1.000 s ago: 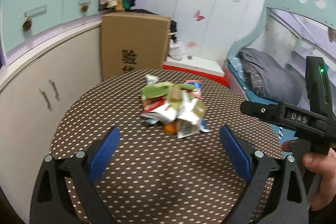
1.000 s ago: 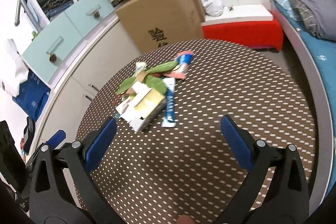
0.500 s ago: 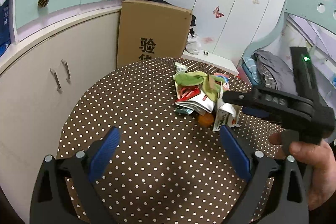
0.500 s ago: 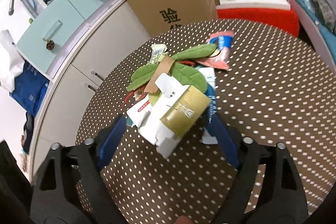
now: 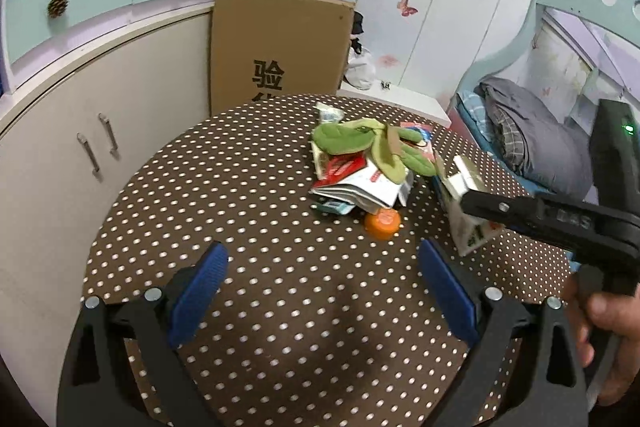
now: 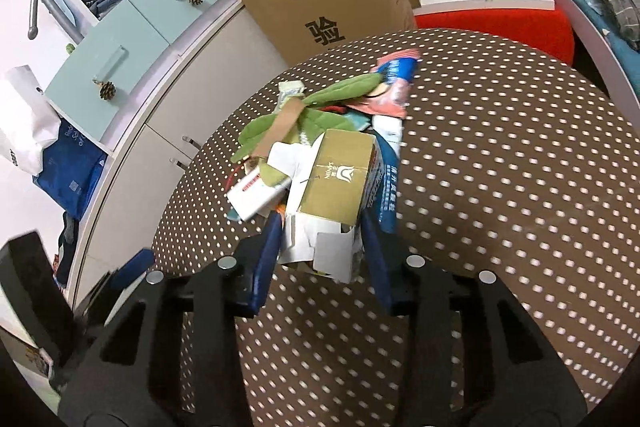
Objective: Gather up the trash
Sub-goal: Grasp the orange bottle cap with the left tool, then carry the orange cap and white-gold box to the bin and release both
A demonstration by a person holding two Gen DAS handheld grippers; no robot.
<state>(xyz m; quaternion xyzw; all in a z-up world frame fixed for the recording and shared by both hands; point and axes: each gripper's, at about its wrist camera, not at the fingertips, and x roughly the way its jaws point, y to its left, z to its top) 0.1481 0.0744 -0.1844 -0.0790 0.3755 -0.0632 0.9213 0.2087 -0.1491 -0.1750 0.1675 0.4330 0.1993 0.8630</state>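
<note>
A pile of trash point(image 5: 368, 163) lies on the round brown polka-dot table point(image 5: 248, 211): green leaf-shaped pieces, wrappers, white packets and an orange cap point(image 5: 382, 224). My right gripper point(image 6: 320, 231) is shut on a gold-and-white carton point(image 6: 340, 187) at the near edge of the pile point(image 6: 320, 131). The carton point(image 5: 468, 215) also shows in the left wrist view, held just right of the pile. My left gripper point(image 5: 324, 283) is open and empty over the table, short of the pile.
A tall cardboard box point(image 5: 276, 51) stands behind the table. Curved white cabinets point(image 5: 80, 131) with teal drawers run along the left. A bed point(image 5: 532, 131) with grey bedding is at the right. A red-and-white step point(image 6: 492, 15) lies beyond the table.
My right gripper has moved up to the pile and closed on the gold-and-white carton. The left gripper has stayed open while its view shifted a little.
</note>
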